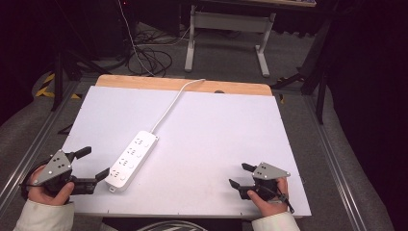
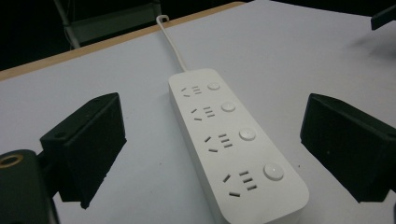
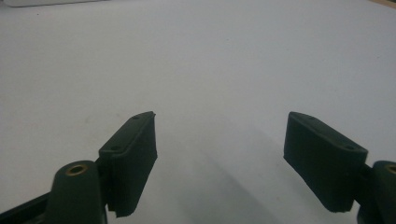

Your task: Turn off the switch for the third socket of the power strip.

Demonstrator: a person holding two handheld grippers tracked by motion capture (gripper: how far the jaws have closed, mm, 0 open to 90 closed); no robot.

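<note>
Looked forward and down from above the near side, taking in the whole bench (image 1: 202, 120). Rode low on each gripper, close to the white surface, sighting along two black jaws. Shared the power strip (image 1: 132, 160) (image 2: 236, 144) between high and left gripper views.

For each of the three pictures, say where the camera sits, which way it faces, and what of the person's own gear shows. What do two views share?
High view: above the near edge, facing forward and down on the white table; both hands, left gripper and right gripper show.
Left gripper view: between open jaws, facing the power strip.
Right gripper view: between open jaws, facing bare tabletop.
Shared: the high and left gripper views both show the power strip.
</note>
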